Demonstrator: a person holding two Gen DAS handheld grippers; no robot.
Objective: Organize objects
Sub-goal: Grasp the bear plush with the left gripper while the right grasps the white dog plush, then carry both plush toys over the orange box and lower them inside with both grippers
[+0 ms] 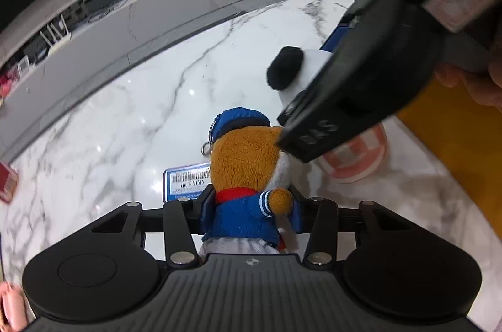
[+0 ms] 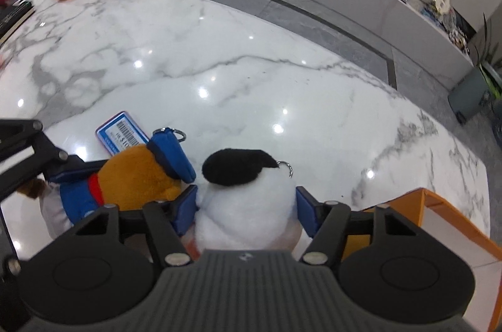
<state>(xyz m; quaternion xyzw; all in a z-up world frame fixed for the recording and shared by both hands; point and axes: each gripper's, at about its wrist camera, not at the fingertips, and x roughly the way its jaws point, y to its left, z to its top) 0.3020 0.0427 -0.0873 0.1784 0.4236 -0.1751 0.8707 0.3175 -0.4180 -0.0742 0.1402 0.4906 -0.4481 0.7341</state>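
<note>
Here, on the marble desk (image 2: pixel 251 56), the left gripper (image 1: pixel 251 206) fingers pinch the sailor bear plush (image 1: pixel 248 165) at its blue jacket; at its two o'clock, the right gripper (image 2: pixel 246 206) fingers hug the white plush (image 2: pixel 248 200). Both look soft and light: grip mid-body.

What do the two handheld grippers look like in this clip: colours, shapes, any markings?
Both are matte black. Each has a ribbed grey-black centre plate with a small round logo, two round black discs at its sides, and linkage arms with silver pivot pins. The left gripper and right gripper carry blue finger pads. White lettering marks the right gripper's finger in the left wrist view.
</note>
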